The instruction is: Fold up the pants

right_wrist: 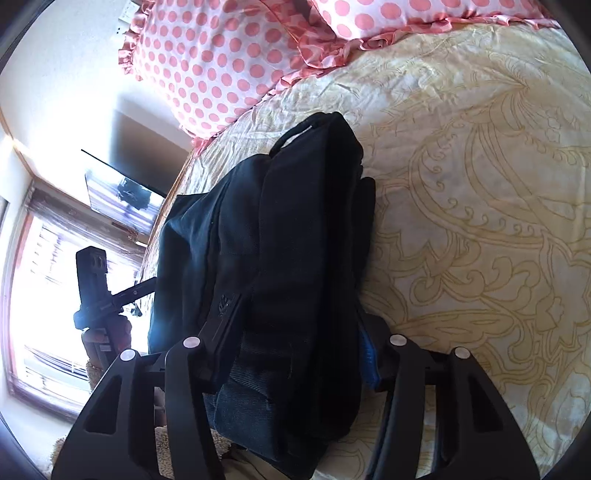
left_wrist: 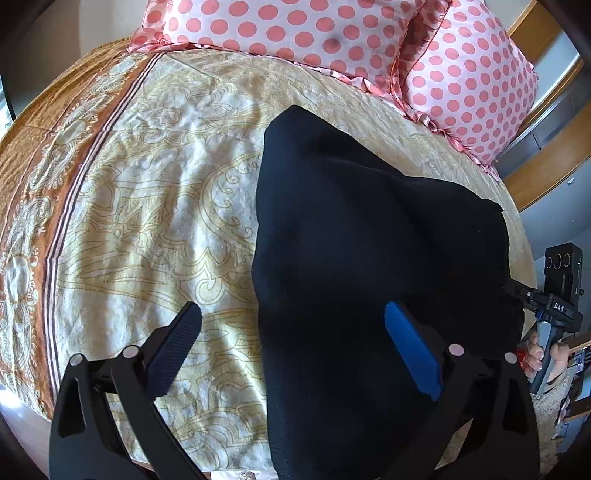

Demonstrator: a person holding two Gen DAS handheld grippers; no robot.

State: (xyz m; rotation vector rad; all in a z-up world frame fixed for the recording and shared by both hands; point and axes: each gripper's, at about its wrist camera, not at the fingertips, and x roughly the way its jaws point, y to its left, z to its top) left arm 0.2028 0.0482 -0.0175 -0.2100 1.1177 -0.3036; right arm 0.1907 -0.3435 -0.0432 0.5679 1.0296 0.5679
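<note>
Now: dark pants bundled near pillow end of bed

Pants (left_wrist: 369,240) lie in a folded black heap on the cream patterned bedspread (left_wrist: 147,184), close to the edge below the polka-dot pillows (left_wrist: 295,29). Left gripper (left_wrist: 291,347) stands wide, one finger over bare bedspread, the blue-padded finger over the cloth; nothing pinched. Right gripper (right_wrist: 295,339) straddles the near end of the bundle (right_wrist: 280,240), jaws at mid width with cloth filling the gap, pads pressing its sides.

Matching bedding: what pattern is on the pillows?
Pink with coral polka dots and ruffled edges on the pillows, clearest in the left wrist view.
</note>
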